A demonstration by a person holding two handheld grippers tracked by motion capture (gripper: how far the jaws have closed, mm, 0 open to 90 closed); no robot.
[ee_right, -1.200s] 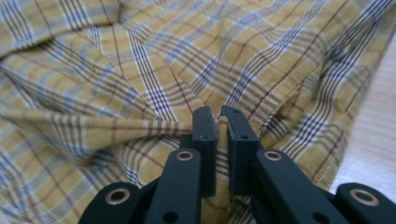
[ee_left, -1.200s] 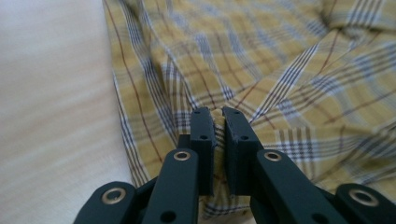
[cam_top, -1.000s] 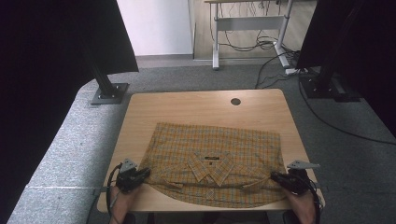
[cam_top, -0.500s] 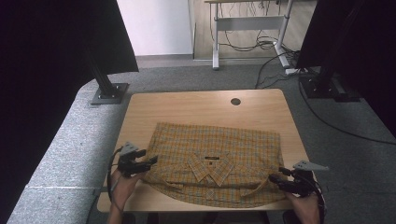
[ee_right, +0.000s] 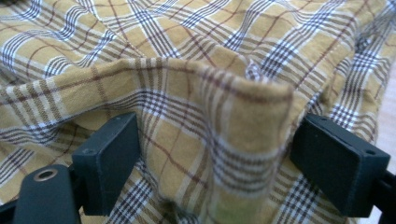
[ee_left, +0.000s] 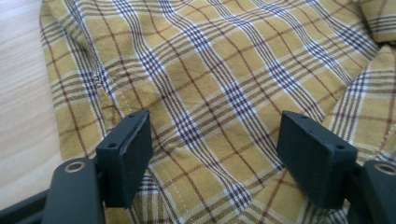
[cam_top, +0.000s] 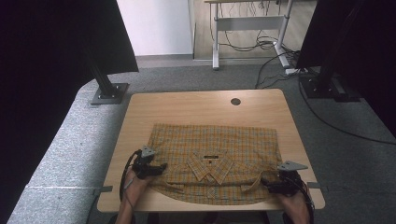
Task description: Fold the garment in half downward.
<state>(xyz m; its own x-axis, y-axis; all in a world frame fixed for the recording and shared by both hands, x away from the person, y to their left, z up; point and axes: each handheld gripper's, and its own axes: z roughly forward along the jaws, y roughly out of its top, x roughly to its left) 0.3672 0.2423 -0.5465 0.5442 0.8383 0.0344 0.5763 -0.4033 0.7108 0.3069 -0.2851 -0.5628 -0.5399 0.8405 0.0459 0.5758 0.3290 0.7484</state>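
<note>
A yellow plaid shirt [cam_top: 212,158] lies spread on the wooden table [cam_top: 187,105], collar toward me. My left gripper [cam_top: 158,169] is at the shirt's near left edge. In the left gripper view [ee_left: 215,158] its jaws have just been opening and stand wide apart over flat cloth [ee_left: 210,84], gripping nothing. My right gripper [cam_top: 272,185] is at the shirt's near right corner. In the right gripper view [ee_right: 217,163] its jaws have just been opening too. A raised fold of the shirt [ee_right: 210,116] stands loose between them.
The table's front edge [cam_top: 210,205] runs just below the shirt's curved hem. A round cable hole [cam_top: 235,101] sits at the far side of the table. Black stands [cam_top: 109,91] and floor cables [cam_top: 275,46] lie beyond the table.
Both grippers have opened and let go of the shirt's near corners. The left gripper has moved right, onto the shirt's edge. The right gripper has hardly shifted.
</note>
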